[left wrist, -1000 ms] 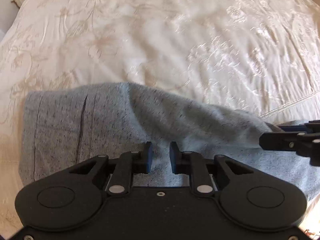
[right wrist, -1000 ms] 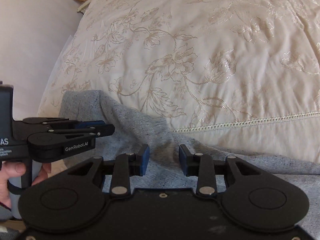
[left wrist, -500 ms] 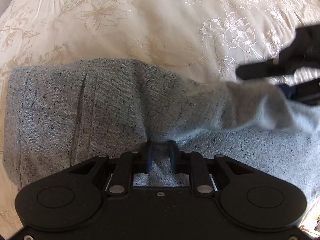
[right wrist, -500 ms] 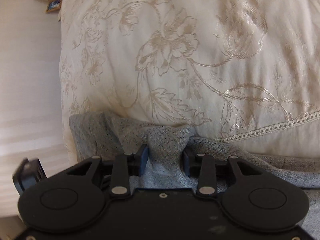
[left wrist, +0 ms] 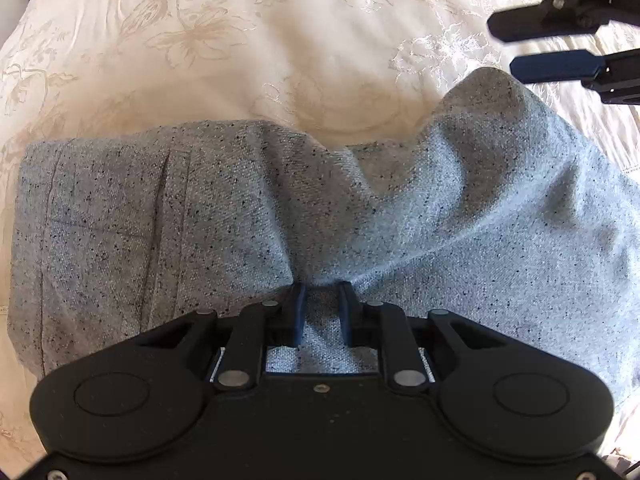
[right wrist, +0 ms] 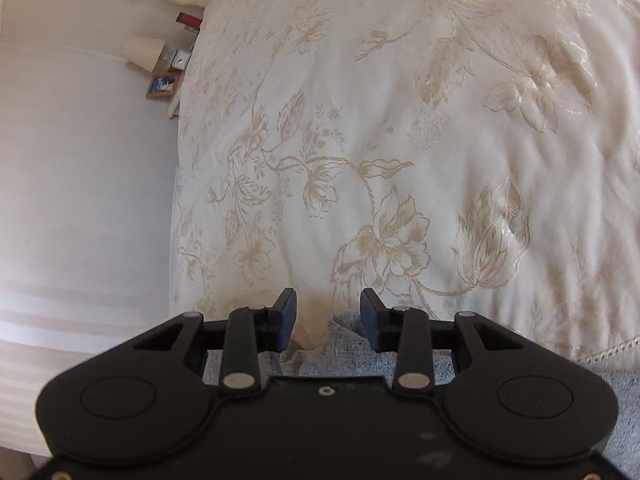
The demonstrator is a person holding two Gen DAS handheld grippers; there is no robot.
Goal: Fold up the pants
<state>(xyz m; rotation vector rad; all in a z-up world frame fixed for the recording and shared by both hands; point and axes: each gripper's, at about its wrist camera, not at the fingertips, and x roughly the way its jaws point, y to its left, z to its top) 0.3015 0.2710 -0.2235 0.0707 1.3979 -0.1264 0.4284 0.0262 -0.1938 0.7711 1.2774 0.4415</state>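
Cream floral bedspread (right wrist: 440, 120) under pants (left wrist: 360, 208)

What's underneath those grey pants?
The grey pants lie on a cream bedspread with a floral pattern, which shows all around them. The part of the bedspread directly beneath is covered by the fabric, so anything else under there cannot be seen.

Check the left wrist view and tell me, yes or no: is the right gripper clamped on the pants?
No. The right gripper hangs with its jaws apart above the raised hump of the grey pants, gripping no cloth.
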